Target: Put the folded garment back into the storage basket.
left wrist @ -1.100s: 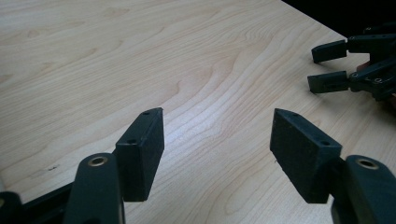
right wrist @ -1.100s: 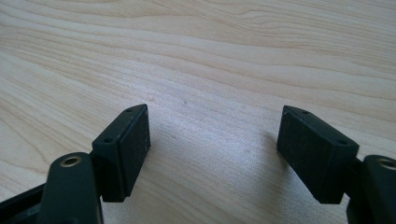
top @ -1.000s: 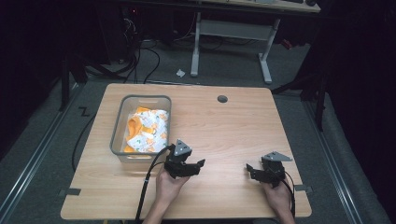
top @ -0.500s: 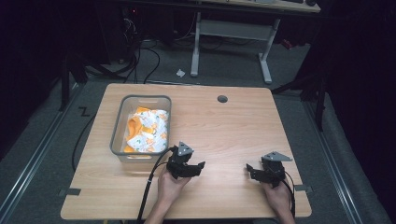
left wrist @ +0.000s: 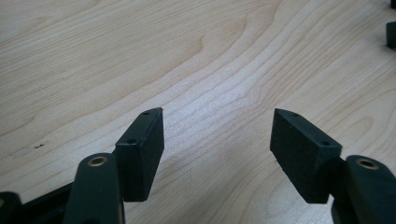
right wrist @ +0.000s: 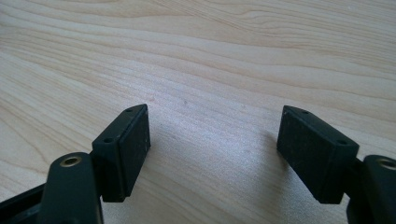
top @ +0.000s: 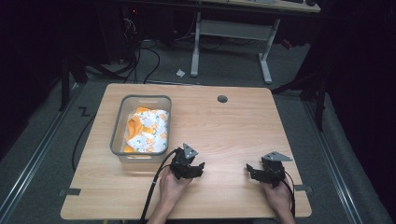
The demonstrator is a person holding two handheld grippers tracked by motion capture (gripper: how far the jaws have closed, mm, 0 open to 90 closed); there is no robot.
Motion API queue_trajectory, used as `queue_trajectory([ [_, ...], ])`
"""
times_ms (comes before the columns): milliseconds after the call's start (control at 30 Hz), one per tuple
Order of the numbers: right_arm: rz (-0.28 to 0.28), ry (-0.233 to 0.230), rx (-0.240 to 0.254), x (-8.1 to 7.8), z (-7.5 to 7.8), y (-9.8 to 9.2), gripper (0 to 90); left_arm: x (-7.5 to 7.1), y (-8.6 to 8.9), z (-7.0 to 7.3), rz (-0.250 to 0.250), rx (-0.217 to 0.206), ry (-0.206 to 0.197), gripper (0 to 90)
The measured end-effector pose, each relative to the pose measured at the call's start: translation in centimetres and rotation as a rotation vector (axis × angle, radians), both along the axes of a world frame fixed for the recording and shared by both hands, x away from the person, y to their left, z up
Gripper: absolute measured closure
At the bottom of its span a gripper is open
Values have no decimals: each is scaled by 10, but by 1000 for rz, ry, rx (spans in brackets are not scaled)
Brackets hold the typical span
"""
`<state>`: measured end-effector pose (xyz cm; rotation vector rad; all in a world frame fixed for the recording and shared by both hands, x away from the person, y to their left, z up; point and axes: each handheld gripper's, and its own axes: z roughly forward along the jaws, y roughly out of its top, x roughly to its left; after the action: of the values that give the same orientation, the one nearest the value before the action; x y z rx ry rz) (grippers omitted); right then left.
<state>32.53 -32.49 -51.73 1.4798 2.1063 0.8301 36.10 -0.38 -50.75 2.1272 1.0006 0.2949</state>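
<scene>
1. Dark room behind, grey floor with cables and the white legs of another desk [top: 229, 42] beyond the far edge of the wooden table [top: 224, 126].
2. Pale wooden table, bare grain over most of its top, with a small round grommet hole [top: 222, 99] near the far edge, to the right of the bin.
3. Grey plastic bin [top: 118, 128] standing on the left half of the table, long side running away from the person, filled with orange-and-white patterned packets [top: 148, 131].
4. Left hand [top: 172, 189] coming in from the near edge, just right of the bin's near corner, holding the left gripper [top: 198, 167] low over the wood; black cable trailing back off the near edge.
5. Right hand [top: 276, 196] well to the right of the bin, near the table's right near corner, holding the right gripper [top: 250, 170] pointed leftward, toward the left gripper but apart from it.
6. Left gripper [left wrist: 217, 135] in its own view: jaws spread wide, nothing but bare wood between the pads [left wrist: 152, 140], close above the surface.
7. Right gripper [right wrist: 212, 135] in its own view: jaws likewise spread wide, pinching nothing, only table grain and a soft shadow between the pads [right wrist: 135, 140].
8. Packets lying inside the bin, touched by neither gripper; bin just left of and beyond the left gripper.
</scene>
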Motion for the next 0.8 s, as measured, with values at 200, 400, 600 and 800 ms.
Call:
queue_trajectory([
  [200,0,0,0,0,0,0,258,2,-2,-5,11,14,6,347],
  [400,0,0,0,0,0,0,258,4,-3,-11,19,39,11,343],
  [600,1,0,-1,0,0,0,258,1,-4,-16,22,34,-31,314],
  [800,0,1,0,0,0,0,258,-1,-7,-17,28,40,-40,270],
])
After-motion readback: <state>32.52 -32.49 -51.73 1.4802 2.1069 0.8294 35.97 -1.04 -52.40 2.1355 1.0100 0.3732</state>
